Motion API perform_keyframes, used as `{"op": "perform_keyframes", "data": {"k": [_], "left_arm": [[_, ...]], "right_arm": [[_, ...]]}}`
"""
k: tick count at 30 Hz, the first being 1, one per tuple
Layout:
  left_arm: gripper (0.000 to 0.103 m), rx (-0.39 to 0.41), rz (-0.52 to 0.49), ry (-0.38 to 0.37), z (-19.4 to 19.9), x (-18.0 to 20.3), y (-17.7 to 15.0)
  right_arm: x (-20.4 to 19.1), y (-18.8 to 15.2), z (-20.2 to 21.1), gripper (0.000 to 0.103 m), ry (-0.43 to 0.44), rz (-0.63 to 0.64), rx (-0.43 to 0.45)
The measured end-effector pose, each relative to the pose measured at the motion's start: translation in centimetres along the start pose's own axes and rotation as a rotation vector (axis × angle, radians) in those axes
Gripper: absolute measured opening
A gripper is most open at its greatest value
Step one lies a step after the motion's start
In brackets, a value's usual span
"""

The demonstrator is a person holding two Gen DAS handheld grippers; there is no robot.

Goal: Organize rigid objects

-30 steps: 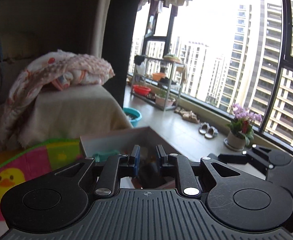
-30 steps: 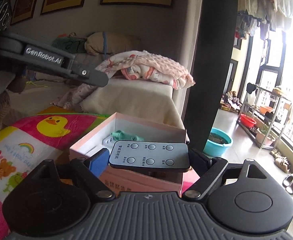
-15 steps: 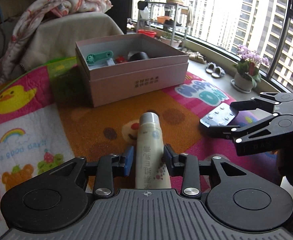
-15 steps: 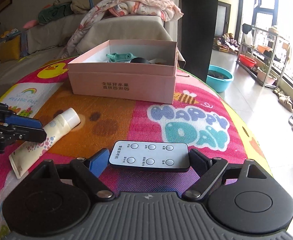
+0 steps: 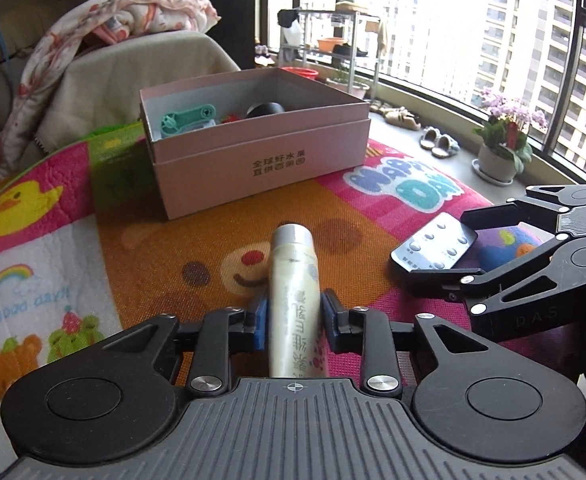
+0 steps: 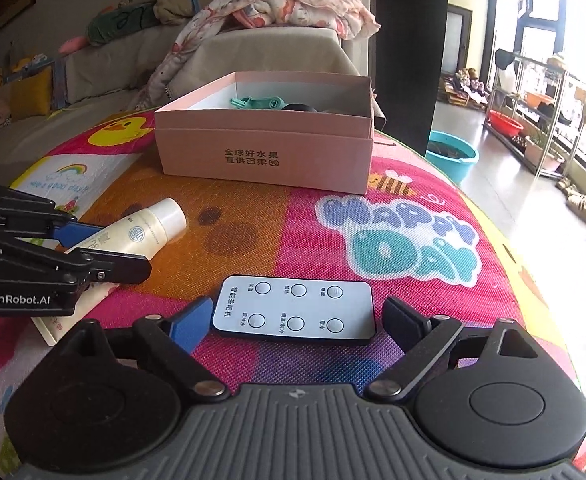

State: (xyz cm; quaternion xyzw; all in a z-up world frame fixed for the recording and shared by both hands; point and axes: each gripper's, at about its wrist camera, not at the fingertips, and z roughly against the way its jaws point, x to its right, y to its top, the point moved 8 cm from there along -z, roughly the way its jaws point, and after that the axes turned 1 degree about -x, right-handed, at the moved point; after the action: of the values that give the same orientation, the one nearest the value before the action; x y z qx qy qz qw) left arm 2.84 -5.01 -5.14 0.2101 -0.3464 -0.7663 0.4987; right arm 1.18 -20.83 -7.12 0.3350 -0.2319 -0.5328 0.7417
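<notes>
A cream tube [image 5: 293, 264] with a grey cap lies on the colourful play mat [image 5: 153, 240], its cap toward the pink box [image 5: 261, 152]. My left gripper [image 5: 294, 320] straddles the tube's lower half, its jaws closing with the blue pads against the tube's sides. From the right wrist view the tube [image 6: 149, 228] rests on the mat between the left gripper's [image 6: 121, 250] fingers. A white-faced remote [image 6: 293, 308] lies flat on the mat between the pads of my right gripper [image 6: 293, 318]. Its jaws are opening, with a small gap on each side. The box holds a teal plastic piece [image 5: 187, 118] and a black round object [image 5: 265, 110].
A sofa arm draped with a patterned blanket [image 6: 285, 4] stands behind the box. The mat's right edge drops to a floor with a blue basin [image 6: 453, 152], slippers [image 5: 439, 144] and a potted flower [image 5: 501, 148] by the window.
Both grippers came down from above the box to the mat. The left one opened, then closed onto the tube. The right one's pads drew off the remote, which now lies on the mat.
</notes>
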Motion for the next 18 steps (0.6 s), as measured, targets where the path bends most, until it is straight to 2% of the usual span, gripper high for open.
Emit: {"op": "perform_keyframes", "data": {"k": [5,10,14,18], "left_arm": [[0.028,0.019,-0.032,-0.039,1.0,0.9,-0.9],[0.028,0.054,0.009,-0.079,2.4,0.0,0.0],[0.028,0.148,0.006,-0.072,3.6,-1.4,4.6],[0.027,0.307,-0.037,-0.037,4.7,-3.1,12.7]], "right_arm": [[-0.7,-0.1,0.4,0.087,0.002,0.028,0.012],[-1.3,-0.1,1.4,0.087,0.034,0.063,0.019],[-1.2,1.9,2.5,0.086,0.018,0.089,0.081],[-1.0,7.2,4.4,0.086,-0.007,0.130,0.213]]}}
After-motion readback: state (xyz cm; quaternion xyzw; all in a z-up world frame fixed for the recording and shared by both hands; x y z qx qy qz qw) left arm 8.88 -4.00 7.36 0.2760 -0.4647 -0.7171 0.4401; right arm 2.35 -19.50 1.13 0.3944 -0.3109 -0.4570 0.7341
